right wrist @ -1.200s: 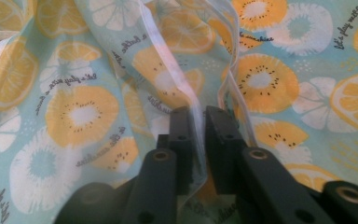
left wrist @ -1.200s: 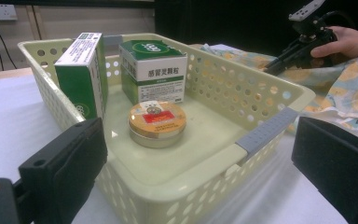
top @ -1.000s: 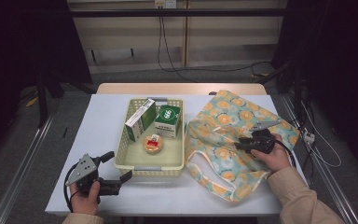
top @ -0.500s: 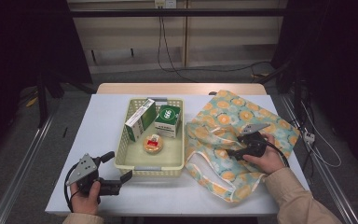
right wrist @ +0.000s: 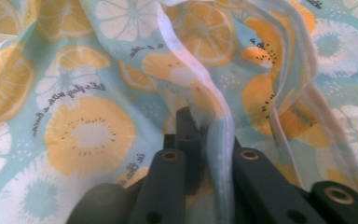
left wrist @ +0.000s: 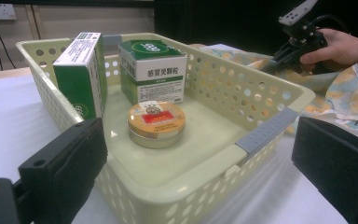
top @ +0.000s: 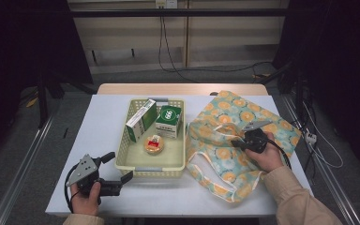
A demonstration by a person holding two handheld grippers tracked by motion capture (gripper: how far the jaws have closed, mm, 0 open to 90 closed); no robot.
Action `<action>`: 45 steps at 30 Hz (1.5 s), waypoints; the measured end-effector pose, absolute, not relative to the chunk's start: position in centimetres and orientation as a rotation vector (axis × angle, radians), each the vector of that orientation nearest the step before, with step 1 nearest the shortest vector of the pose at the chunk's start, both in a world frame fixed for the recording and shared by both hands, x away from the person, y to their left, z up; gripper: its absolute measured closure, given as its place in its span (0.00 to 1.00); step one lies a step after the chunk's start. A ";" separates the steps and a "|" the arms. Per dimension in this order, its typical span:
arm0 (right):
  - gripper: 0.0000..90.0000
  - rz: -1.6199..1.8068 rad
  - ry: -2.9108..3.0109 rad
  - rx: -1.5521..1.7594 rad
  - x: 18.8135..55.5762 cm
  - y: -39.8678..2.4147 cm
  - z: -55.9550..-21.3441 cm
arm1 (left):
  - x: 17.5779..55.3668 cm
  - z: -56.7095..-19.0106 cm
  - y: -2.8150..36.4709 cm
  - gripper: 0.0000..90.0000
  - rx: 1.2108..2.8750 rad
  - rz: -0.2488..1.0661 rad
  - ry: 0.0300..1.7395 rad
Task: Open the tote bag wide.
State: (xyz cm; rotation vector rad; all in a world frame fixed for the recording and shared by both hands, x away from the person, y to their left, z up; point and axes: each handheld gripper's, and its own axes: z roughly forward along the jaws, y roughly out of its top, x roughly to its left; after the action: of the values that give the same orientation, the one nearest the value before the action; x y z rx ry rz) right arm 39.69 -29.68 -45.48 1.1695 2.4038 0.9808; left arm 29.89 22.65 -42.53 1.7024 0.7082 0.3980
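High view: one white bench (top: 75, 140) carrying one pale yellow perforated basket (top: 124, 161) and one fabric bag (top: 225, 117) printed with orange slices, lying crumpled just right of the basket. Basket contents, counted: two green-and-white boxes and one round tin (top: 153, 144). The tall box (top: 140, 120) leans at the back left, the squat box (top: 168, 121) stands at the back right, and the tin sits in front of both. Left tongs (top: 120, 168) rest on the bench by the basket's near left corner, jaws spread with nothing between them. Right tongs (top: 235, 142) are down on the middle of the bag, held in the right hand (top: 267, 157).

Left gripper view: both black jaws stand far apart at the bottom corners, flanking the near corner of the basket (left wrist: 261, 135). Same count inside: two boxes, one tin (left wrist: 156, 123). The right tongs (left wrist: 279, 58) show in the far upper right over the bag (left wrist: 349, 100).

Right gripper view: jaws have just been closing and now pinch one white-edged fold of the bag (right wrist: 88, 130) between the pads.
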 end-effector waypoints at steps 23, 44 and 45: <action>0.86 0.954 2.285 1.247 39.7 -31.4 -45.1 | 29.9 -42.6 22.6 0.03 1.699 0.395 0.712; 0.14 0.936 2.310 1.268 41.0 -31.2 -46.5 | 29.9 -42.7 22.5 0.03 1.701 0.389 0.710; 0.16 0.934 2.310 1.269 41.1 -31.2 -46.4 | 29.9 -42.6 22.6 0.03 1.709 0.392 0.707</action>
State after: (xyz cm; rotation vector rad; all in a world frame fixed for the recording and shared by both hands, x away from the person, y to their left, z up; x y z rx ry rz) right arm 41.05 -31.23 -46.43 1.2692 2.3097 0.9337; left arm 29.92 22.58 -42.64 1.7087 0.7066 0.3921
